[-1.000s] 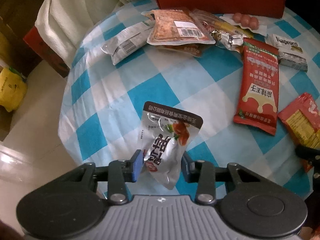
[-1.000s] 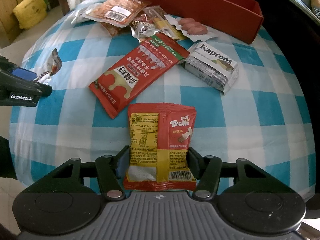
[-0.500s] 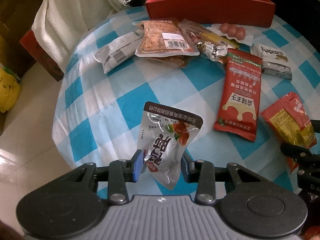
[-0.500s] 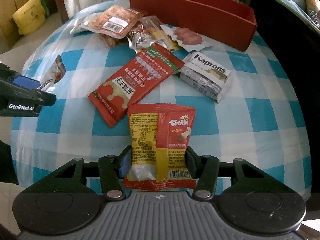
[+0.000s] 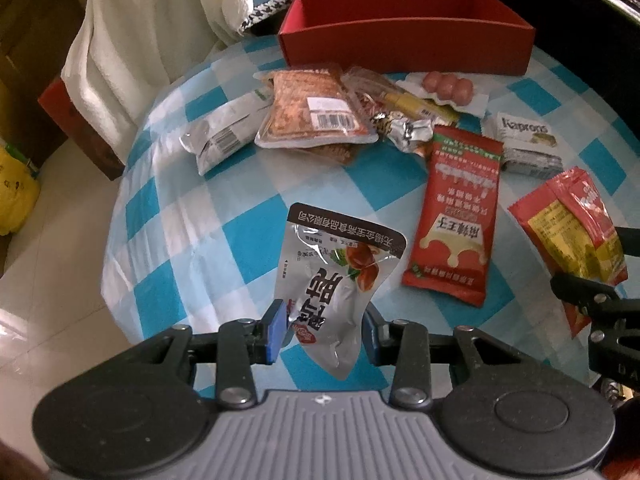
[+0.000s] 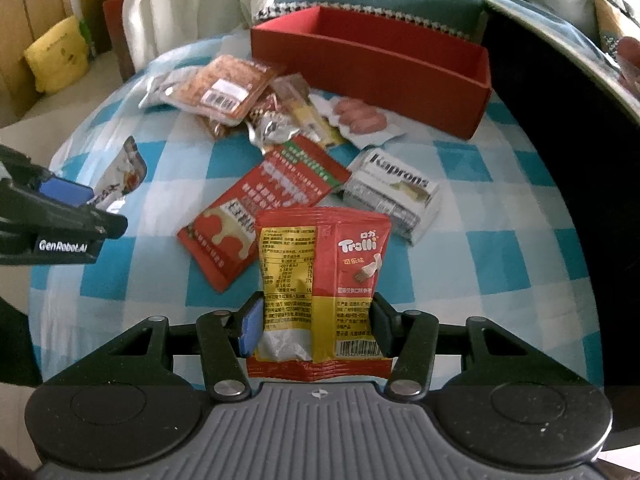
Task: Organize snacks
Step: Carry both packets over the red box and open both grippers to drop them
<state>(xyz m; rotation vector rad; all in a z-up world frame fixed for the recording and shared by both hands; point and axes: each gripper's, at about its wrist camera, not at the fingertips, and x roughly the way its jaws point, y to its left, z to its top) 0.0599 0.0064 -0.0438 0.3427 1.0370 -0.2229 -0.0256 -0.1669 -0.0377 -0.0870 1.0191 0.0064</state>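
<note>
My left gripper (image 5: 323,330) is shut on a silver snack pouch (image 5: 340,280) with red fruit print and holds it above the checked tablecloth (image 5: 224,208). My right gripper (image 6: 314,326) is shut on a red and yellow Trolli packet (image 6: 320,276), also held above the table. The Trolli packet shows in the left wrist view (image 5: 572,224) at the right. The left gripper with the pouch (image 6: 120,176) shows at the left of the right wrist view. A long red box (image 5: 404,34) stands open at the table's far edge, with nothing visible inside it.
Loose snacks lie before the box: a red sachet (image 5: 460,216), a Kaprons pack (image 5: 528,144), a brown clear-wrapped snack (image 5: 316,112), a silver pack (image 5: 224,136), pink sausages (image 5: 448,86). A white cloth (image 5: 132,40) hangs at the left. The floor lies beyond the table's left edge.
Both grippers have risen and pulled back with their packets, so the red box and more of the table show. Both still hold their packets.
</note>
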